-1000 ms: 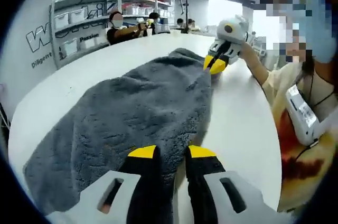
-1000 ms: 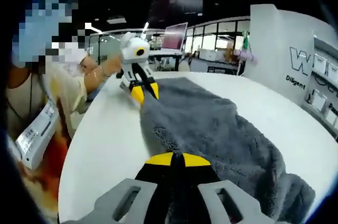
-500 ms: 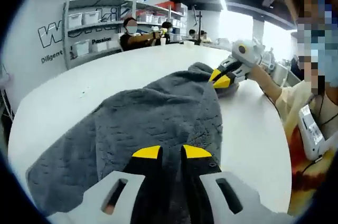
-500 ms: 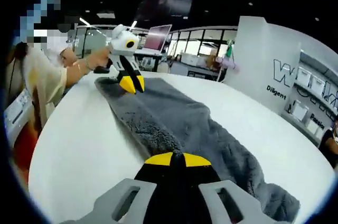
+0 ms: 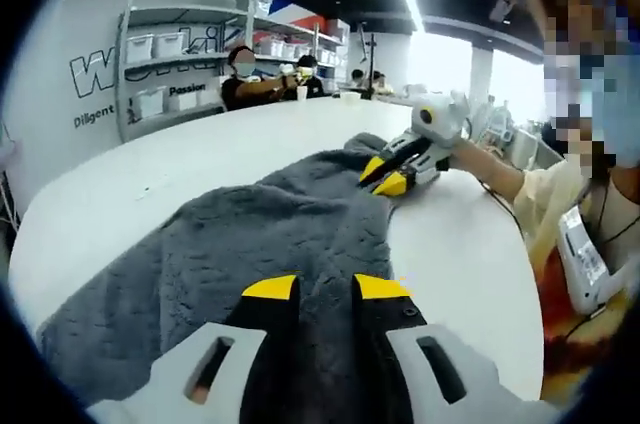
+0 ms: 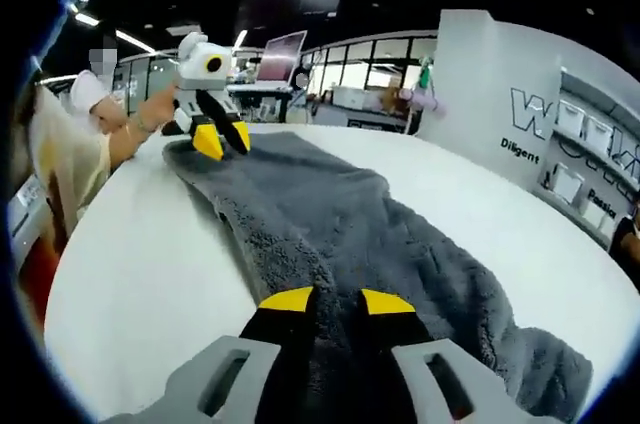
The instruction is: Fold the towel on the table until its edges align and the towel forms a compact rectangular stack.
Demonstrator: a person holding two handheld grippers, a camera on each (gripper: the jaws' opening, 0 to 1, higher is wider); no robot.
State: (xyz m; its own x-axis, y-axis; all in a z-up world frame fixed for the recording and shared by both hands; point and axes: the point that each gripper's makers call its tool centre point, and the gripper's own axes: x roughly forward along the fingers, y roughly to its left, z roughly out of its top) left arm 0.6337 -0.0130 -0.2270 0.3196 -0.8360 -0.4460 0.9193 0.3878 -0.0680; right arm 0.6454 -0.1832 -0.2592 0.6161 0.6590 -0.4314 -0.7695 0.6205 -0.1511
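grey fluffy towel (image 5: 270,234) lies rumpled lengthwise on the white round bench (image 5: 470,254), the left gripper (image 5: 325,289) and right gripper (image 6: 325,301) each parted over an opposite end, so the fold seems mid-way; next, probably regrasp the corners and align edges.

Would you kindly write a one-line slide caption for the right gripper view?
Right gripper open over the near end of the grey towel on the white table; left gripper at its far end.
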